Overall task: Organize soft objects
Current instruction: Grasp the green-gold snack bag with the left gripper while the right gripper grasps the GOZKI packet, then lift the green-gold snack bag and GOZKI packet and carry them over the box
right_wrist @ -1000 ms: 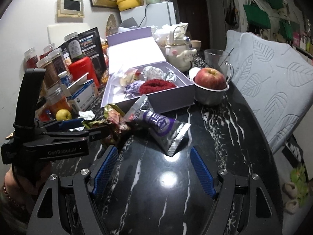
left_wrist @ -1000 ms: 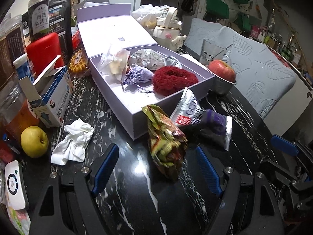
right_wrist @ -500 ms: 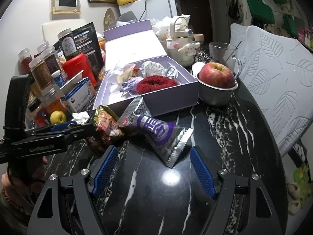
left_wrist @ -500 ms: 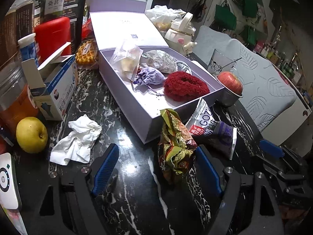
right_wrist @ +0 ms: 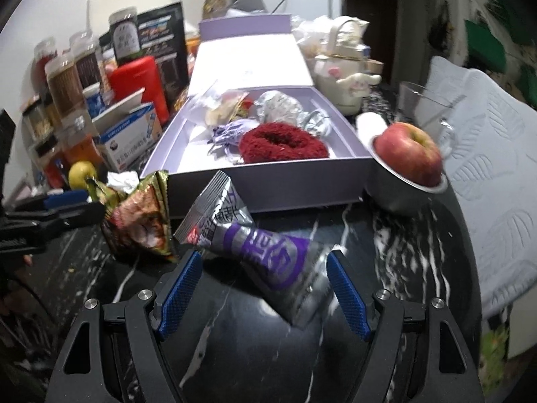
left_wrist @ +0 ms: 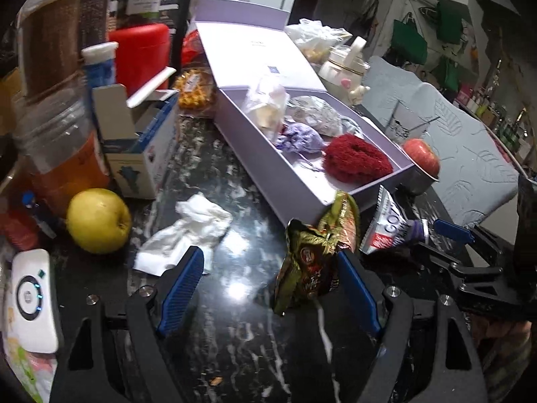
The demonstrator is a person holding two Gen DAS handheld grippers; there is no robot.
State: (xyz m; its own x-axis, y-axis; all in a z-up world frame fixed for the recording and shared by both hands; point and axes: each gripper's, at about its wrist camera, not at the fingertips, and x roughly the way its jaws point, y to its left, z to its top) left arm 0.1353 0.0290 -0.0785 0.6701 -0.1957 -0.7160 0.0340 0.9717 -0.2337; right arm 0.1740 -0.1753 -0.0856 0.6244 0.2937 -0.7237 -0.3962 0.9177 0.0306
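Observation:
An open lilac box (left_wrist: pixel 268 171) (right_wrist: pixel 268 184) holds a red scrunchie (left_wrist: pixel 355 163) (right_wrist: pixel 282 142), a purple pouch (left_wrist: pixel 300 137) and clear bags. In front of it lie a crumpled green-red snack bag (left_wrist: pixel 312 258) (right_wrist: pixel 141 221) and a silver-purple packet (right_wrist: pixel 261 248) (left_wrist: pixel 389 225). My left gripper (left_wrist: pixel 268 288) is open, its right finger beside the snack bag. My right gripper (right_wrist: pixel 263 292) is open, its fingers on either side of the silver-purple packet.
A crumpled white tissue (left_wrist: pixel 184 238) and a yellow apple (left_wrist: pixel 98 220) lie left of the box. A red apple in a metal cup (right_wrist: pixel 407 168) stands at its right. Jars, a red canister (left_wrist: pixel 139 53) and a blue carton (left_wrist: pixel 141 147) crowd the left. A grey cushion (right_wrist: pixel 486 181) is on the right.
Both grippers moved forward. The left gripper came closer to the snack bag; the right gripper came up around the silver-purple packet. Both stayed open.

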